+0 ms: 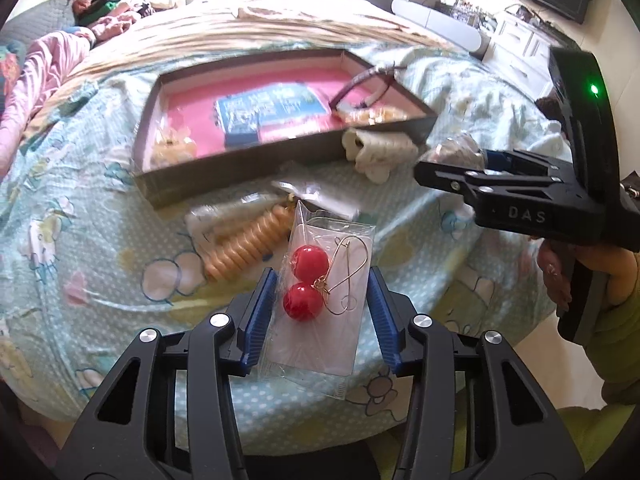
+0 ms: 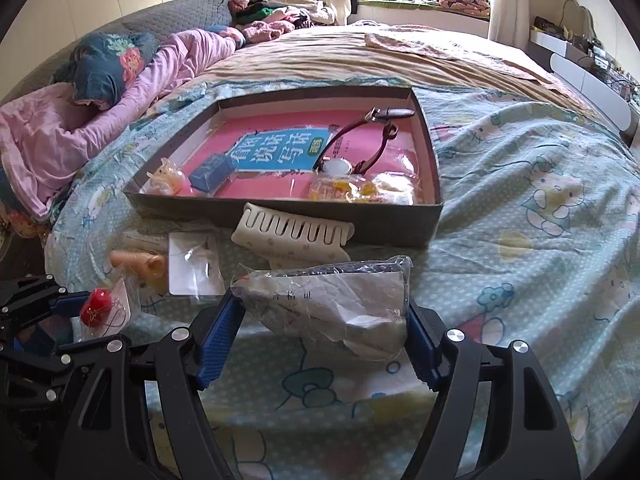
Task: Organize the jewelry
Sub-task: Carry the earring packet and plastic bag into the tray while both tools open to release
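Clutter lies on the cartoon-print bedsheet (image 2: 520, 208) before the shallow box (image 2: 280, 216): a cream hair claw (image 2: 296, 232) against its front wall, a beige spiral hair tie (image 1: 244, 244) and a small carded packet (image 2: 194, 264). The left gripper (image 1: 320, 312) has its jaws apart around the bagged red ball earrings (image 1: 308, 280); whether the pads touch the bag cannot be told. The right gripper (image 2: 320, 328) brackets a crumpled plastic bag with paper (image 2: 336, 304), jaws apart; inside the box lie a watch (image 2: 340, 166) and a blue case (image 2: 210, 176).
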Motion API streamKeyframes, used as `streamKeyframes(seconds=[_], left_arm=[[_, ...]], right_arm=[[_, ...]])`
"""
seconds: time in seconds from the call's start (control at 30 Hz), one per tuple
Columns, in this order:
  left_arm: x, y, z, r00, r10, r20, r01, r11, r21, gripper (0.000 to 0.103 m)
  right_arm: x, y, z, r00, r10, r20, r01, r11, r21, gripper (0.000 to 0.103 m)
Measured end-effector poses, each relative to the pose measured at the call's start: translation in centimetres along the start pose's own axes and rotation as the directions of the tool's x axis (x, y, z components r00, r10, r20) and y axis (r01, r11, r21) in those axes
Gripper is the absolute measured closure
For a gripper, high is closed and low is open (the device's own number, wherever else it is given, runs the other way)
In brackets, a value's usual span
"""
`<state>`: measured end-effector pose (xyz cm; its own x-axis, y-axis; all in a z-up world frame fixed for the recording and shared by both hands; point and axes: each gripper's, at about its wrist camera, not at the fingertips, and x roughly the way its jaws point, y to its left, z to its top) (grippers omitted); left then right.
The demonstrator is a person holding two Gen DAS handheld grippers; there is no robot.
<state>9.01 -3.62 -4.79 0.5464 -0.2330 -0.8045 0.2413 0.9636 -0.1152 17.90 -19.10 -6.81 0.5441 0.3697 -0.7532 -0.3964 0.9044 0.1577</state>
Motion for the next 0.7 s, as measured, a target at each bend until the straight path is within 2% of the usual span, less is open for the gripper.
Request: streamKeyframes(seconds=[0.3, 0.7], left_arm=[[-2.3, 2.2, 1.2, 0.996, 0.042, 0.078, -0.037, 0.997, -0.065, 0.066], [-4.0, 5.6, 2.3, 0.983, 0.129, 0.127, -0.11, 0.983, -0.148, 0.066]], right_arm=[[-2.9, 0.2, 1.2, 0.997, 0.014, 0.071, -0.014, 1.0, 0.003, 0.031], [-4.3, 1.5, 3.0, 0.99, 0.049, 0.132, -0.047, 0.999, -0.014, 0.031]])
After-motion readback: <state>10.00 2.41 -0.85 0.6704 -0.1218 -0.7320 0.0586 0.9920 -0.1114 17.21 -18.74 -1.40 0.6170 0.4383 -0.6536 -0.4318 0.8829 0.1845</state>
